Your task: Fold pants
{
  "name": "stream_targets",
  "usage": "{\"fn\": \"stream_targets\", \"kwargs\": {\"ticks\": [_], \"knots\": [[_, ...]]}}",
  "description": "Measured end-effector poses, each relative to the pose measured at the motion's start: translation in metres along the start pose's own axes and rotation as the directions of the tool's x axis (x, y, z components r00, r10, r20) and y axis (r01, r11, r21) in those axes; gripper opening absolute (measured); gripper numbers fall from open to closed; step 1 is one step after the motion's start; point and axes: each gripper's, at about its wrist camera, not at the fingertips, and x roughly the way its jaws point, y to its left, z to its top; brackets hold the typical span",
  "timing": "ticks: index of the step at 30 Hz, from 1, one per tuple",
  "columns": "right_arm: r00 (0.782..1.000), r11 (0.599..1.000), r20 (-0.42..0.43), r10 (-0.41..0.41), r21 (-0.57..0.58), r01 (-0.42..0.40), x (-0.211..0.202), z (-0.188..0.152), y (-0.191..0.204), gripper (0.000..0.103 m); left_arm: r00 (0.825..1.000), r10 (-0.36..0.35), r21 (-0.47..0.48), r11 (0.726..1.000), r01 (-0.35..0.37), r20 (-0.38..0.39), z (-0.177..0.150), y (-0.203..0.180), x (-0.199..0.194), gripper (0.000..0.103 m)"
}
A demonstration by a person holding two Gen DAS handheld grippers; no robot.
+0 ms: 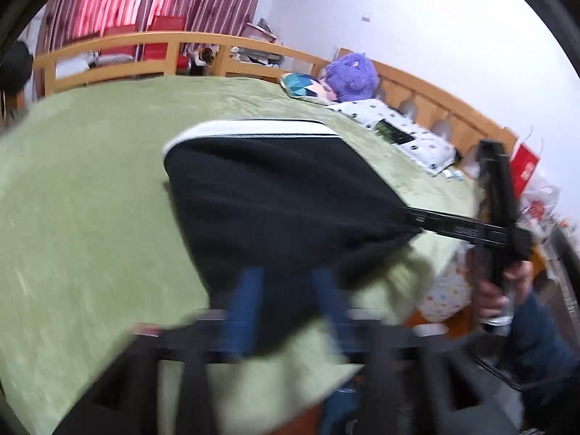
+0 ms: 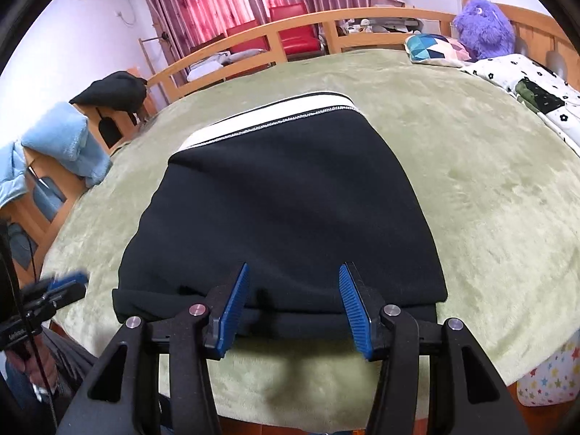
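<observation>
Black pants (image 2: 290,210) with a white stripe along the far edge lie folded on the green bedspread (image 2: 489,217); they also show in the left wrist view (image 1: 275,195). My right gripper (image 2: 293,304) is open, its blue pads on either side of the near folded edge, holding nothing. My left gripper (image 1: 286,304) is blurred, open at the pants' near edge; it also shows at the left of the right wrist view (image 2: 69,282). The right gripper shows side-on in the left wrist view (image 1: 417,224), its tip at the pants' corner.
A purple plush toy (image 2: 485,29), a patterned cushion (image 2: 435,47) and a flowered quilt (image 2: 525,83) lie at the bed's far right. A wooden bed rail (image 2: 253,47) runs behind. Blue towels (image 2: 61,141) and a black garment (image 2: 112,90) sit on furniture at left.
</observation>
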Motion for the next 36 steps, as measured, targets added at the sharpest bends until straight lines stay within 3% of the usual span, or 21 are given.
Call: {"fn": "stream_targets", "kwargs": {"ticks": [3, 6, 10, 11, 14, 17, 22, 26, 30, 32, 34, 36], "knots": [[1.0, 1.0, -0.015, -0.003, -0.002, 0.002, 0.003, -0.001, 0.0, 0.051, 0.997, -0.055, 0.002, 0.998, 0.055, -0.05, 0.001, 0.008, 0.018, 0.061], [1.0, 1.0, -0.014, -0.009, 0.0, 0.009, 0.003, -0.001, -0.001, 0.051, 0.993, -0.041, 0.032, 0.998, 0.045, -0.113, -0.014, 0.004, 0.034, 0.059], [1.0, 1.0, -0.014, -0.012, 0.007, 0.012, 0.004, 0.0, -0.002, 0.051, 0.996, 0.017, 0.039, 0.999, -0.014, -0.088, -0.025, 0.002, 0.032, 0.038], [1.0, 1.0, -0.012, -0.013, 0.009, 0.013, 0.004, 0.0, -0.002, 0.051, 0.996, -0.003, 0.022, 1.0, 0.005, -0.092, -0.023, 0.004, 0.029, 0.029], [1.0, 1.0, -0.018, -0.02, 0.019, 0.021, 0.006, 0.0, -0.003, 0.051, 0.993, -0.029, 0.023, 0.999, 0.032, -0.118, -0.027, 0.005, 0.026, 0.016], [0.999, 0.999, -0.04, -0.019, 0.035, 0.02, 0.012, -0.001, -0.005, 0.051, 0.988, -0.053, -0.007, 0.999, 0.053, -0.143, -0.041, 0.005, 0.03, 0.011], [0.998, 0.999, -0.061, -0.035, 0.019, 0.036, 0.018, -0.002, -0.004, 0.051, 0.981, -0.036, 0.02, 0.999, 0.04, -0.191, -0.056, -0.004, 0.039, 0.009], [0.999, 1.0, -0.036, -0.011, 0.009, 0.011, 0.01, -0.003, -0.002, 0.051, 0.991, -0.052, 0.02, 0.998, 0.054, -0.122, -0.042, -0.004, 0.015, 0.009], [1.0, 1.0, -0.024, 0.018, 0.005, -0.018, 0.012, -0.001, 0.003, 0.051, 0.988, -0.096, -0.066, 0.994, 0.089, -0.122, -0.024, 0.006, 0.008, 0.01], [0.999, 1.0, -0.051, 0.008, -0.004, -0.008, 0.02, -0.002, 0.006, 0.051, 0.986, -0.148, -0.075, 0.987, 0.142, -0.081, -0.013, 0.006, 0.001, 0.01], [0.996, 0.999, -0.091, -0.02, -0.037, 0.016, 0.031, -0.005, 0.009, 0.051, 0.977, -0.209, -0.099, 0.974, 0.204, -0.049, -0.003, 0.004, -0.008, 0.017], [0.993, 0.998, -0.114, -0.035, -0.052, 0.029, 0.034, -0.008, 0.009, 0.05, 0.976, -0.216, -0.112, 0.971, 0.212, -0.017, 0.005, 0.001, -0.012, 0.027]]}}
